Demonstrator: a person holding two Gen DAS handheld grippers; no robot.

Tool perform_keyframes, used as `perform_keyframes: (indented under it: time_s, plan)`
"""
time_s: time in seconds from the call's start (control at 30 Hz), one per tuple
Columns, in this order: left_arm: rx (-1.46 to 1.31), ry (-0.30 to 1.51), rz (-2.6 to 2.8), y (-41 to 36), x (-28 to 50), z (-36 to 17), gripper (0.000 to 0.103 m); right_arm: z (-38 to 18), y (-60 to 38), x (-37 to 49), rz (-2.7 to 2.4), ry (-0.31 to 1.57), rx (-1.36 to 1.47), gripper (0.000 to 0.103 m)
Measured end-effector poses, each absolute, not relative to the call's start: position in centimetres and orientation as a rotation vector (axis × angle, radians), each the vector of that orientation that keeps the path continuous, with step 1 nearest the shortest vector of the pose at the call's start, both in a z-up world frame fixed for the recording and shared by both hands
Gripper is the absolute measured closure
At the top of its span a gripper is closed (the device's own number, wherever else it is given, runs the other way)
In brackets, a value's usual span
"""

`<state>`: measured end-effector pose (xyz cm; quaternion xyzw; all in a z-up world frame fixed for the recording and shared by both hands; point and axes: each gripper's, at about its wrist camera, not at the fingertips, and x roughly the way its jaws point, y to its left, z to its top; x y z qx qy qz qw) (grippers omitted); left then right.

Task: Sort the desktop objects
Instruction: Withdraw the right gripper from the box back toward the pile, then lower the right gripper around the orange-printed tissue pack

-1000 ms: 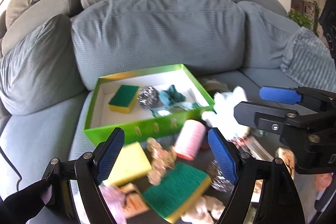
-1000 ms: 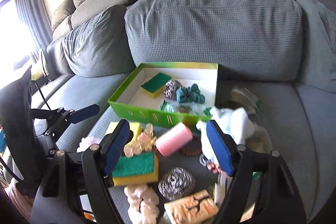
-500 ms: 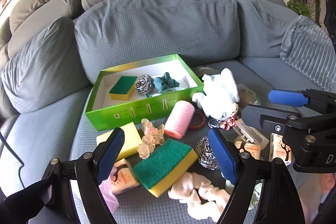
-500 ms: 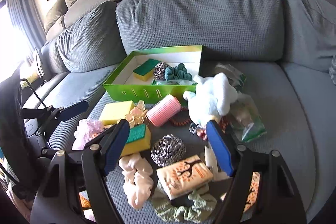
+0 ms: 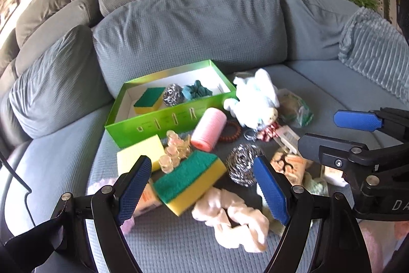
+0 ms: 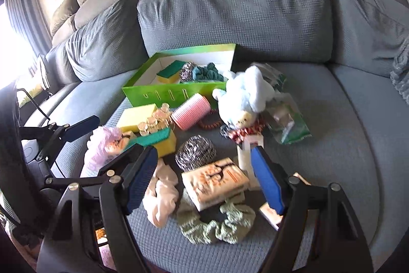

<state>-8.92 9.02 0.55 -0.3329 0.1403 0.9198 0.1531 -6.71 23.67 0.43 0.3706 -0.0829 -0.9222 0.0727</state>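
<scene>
- Box [image 5: 143, 124] – green, on sofa seat, back of the pile; holds 3 things so far: sponge [image 5: 148, 99], scourer [image 5: 173, 94], teal scrunchie [image 5: 197, 91].
- Left to sort, in front of box: curler [image 5: 208, 128], yellow sponge [image 5: 139, 154], green-top sponge [image 5: 189, 177], steel ball [image 5: 242, 168], cream scrunchie [image 5: 235, 219], plush [image 5: 255, 99], packets.
- Judged early stage, most still out.
- Left gripper [image 5: 202, 193] & right gripper [image 6: 204, 183]: both spread wide, holding nothing, hovering over pile.

Grey sofa seat [image 6: 345, 119] carries green box [image 6: 163, 95], sponges, scrunchies.
</scene>
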Motion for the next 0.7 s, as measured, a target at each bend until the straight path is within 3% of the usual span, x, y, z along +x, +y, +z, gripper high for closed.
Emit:
perform_keyframes:
  time_s: [0.7]
  plan:
    - [-1.001,0.345,2.466,10.9,-6.5,-2.8,0.021,-3.9,24.9,-4.8,-2.71,-0.283,1.234,0.026]
